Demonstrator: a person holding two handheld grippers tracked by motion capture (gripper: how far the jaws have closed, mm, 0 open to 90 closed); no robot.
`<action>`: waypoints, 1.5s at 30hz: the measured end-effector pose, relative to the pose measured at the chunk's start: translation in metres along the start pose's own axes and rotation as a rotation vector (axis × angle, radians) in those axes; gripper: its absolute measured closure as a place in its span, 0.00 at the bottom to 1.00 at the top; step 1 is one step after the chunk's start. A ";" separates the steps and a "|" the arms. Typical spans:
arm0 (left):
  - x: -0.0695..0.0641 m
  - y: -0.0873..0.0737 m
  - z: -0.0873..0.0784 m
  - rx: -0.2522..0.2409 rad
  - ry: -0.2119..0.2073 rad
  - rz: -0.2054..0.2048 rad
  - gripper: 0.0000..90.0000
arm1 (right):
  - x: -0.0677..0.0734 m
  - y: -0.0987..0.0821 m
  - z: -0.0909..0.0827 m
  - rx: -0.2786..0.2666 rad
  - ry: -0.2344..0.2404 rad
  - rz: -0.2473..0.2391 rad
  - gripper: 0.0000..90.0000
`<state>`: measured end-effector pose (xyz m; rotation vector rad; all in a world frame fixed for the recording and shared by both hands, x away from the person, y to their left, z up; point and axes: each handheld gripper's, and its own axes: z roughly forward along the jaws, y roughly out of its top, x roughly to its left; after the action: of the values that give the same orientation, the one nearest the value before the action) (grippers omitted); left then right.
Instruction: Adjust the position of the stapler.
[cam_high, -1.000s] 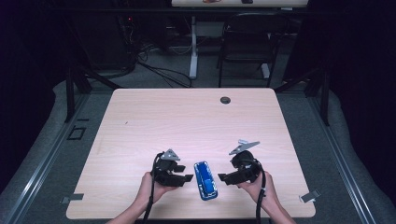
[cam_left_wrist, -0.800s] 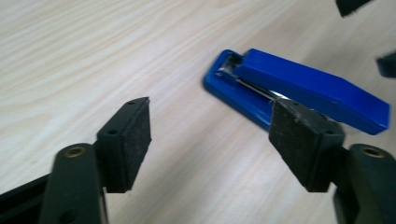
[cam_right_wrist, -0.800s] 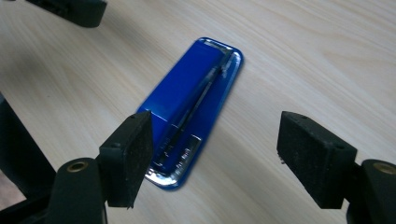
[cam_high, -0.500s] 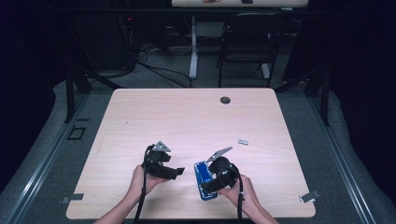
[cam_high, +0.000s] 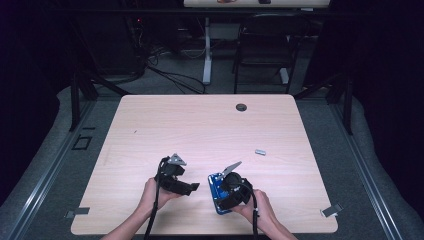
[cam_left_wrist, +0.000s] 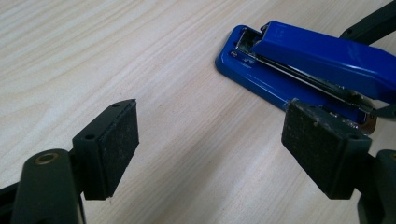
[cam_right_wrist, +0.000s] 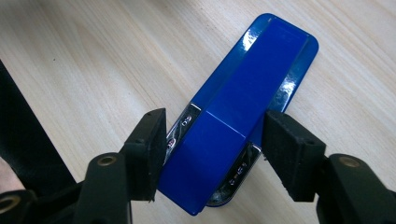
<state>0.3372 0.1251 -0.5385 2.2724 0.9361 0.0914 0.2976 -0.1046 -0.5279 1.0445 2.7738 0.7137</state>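
A blue stapler (cam_high: 215, 189) lies flat on the wooden table (cam_high: 200, 130), near the front edge. My right gripper (cam_high: 224, 199) reaches down over it. In the right gripper view my right gripper (cam_right_wrist: 212, 140) has just been closing, and its pads (cam_right_wrist: 152, 149) now sit against both long sides of the stapler (cam_right_wrist: 261, 70) at its hinge end. My left gripper (cam_high: 193, 188) is just left of the stapler and apart from it. In the left gripper view my left gripper (cam_left_wrist: 210, 140) is open after widening, with only bare wood between the jaws; the stapler (cam_left_wrist: 317, 56) lies beyond its right jaw.
A small grey metal piece (cam_high: 260, 152) lies on the table to the right of the stapler. A black round cap (cam_high: 241, 107) sits near the far edge. A chair (cam_high: 265, 45) and cables stand on the floor beyond the table.
My right gripper moved left onto the stapler and its jaws narrowed around it. My left gripper drew left off the stapler and opened. The small grey piece now lies uncovered.
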 end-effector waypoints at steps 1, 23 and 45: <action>0.000 0.000 0.000 -0.002 0.004 0.002 0.21 | -0.001 0.000 -0.001 0.010 0.003 -0.004 0.47; -0.002 0.001 0.005 0.022 -0.021 0.035 0.21 | -0.024 -0.006 -0.014 0.058 -0.077 -0.195 0.72; -0.008 0.001 0.012 0.029 -0.070 0.098 0.21 | -0.047 0.003 -0.007 0.005 0.012 -0.400 0.63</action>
<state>0.3355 0.1129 -0.5459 2.3325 0.7949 0.0416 0.3331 -0.1353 -0.5239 0.4578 2.8604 0.6542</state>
